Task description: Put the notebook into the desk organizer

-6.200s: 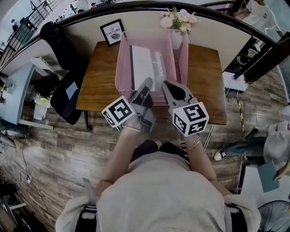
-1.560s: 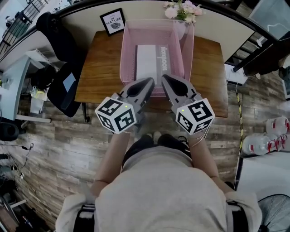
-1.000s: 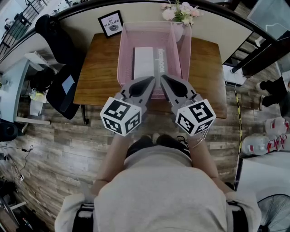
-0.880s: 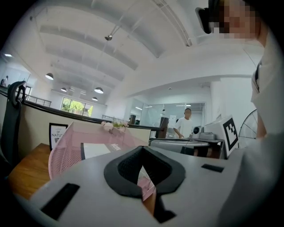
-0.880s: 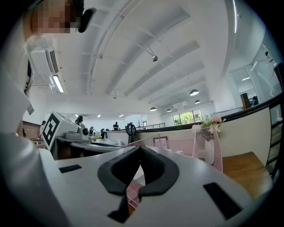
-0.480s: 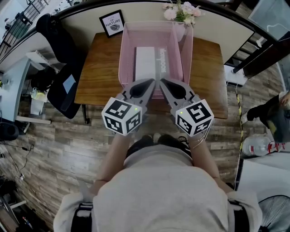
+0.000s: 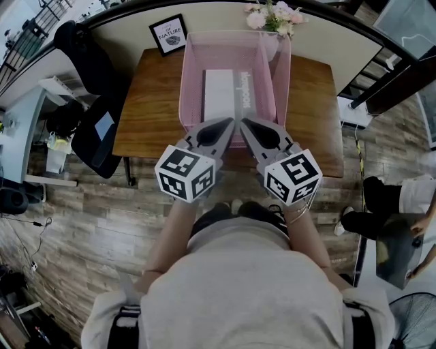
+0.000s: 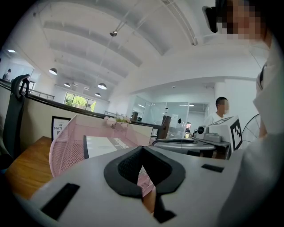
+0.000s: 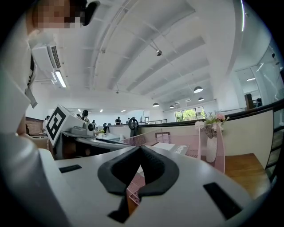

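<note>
Notebook: the white notebook with a grey lettered band (image 7: 219, 95) lies inside the pink mesh desk organizer (image 7: 184, 82), on its bottom and, as far as I can tell, flat. I judge the task done.
Left gripper: the left gripper (image 7: 228, 123) has its jaws together on nothing and hovers just in front of the organizer's near rim.
Right gripper: the right gripper (image 7: 244, 125) is likewise closed and empty, just beside the left one at the same rim.
Risk, rim knock: both tips sit close to the near wall. A forward drift on my part could push the light organizer back along the brown wooden table (image 7: 150, 102).
Risk, behind the organizer: the vase of pink flowers (image 7: 272, 16) stands at its far right corner and the black-framed print (image 7: 169, 33) at its far left. A shoved organizer could tip either.
Risk, snag: a closed tip dragged across the mesh could catch and lift the wall.
Safest move: I'd pull both grippers straight back, away from the organizer.
</note>
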Motion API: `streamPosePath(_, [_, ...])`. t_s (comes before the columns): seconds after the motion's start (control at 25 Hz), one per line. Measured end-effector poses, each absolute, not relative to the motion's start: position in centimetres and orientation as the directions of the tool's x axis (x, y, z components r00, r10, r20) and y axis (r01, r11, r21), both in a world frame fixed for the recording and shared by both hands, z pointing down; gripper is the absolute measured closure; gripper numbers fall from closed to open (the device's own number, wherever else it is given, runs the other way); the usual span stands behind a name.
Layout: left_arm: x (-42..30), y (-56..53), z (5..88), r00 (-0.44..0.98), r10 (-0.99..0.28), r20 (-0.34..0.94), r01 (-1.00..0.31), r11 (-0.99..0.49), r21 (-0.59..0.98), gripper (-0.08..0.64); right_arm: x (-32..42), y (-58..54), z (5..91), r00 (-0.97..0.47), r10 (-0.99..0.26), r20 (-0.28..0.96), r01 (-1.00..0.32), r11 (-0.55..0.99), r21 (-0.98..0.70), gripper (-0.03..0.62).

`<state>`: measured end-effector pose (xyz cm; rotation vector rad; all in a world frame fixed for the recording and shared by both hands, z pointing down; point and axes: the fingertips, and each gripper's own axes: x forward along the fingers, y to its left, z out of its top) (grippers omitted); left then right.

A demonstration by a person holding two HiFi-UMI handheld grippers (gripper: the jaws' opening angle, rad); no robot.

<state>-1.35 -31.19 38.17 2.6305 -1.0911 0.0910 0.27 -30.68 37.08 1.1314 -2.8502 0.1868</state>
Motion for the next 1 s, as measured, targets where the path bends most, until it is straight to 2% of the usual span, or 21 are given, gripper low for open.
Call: streamPosePath(1.0, [-1.2,-31.0,39.2,0.717,-0.673,0.184,-0.692,-0.653,0.310,0.548,0.3,-30.8,38.5,-0.730,-0.666,0.155,-0.682,0.724,-0.103,0.581])
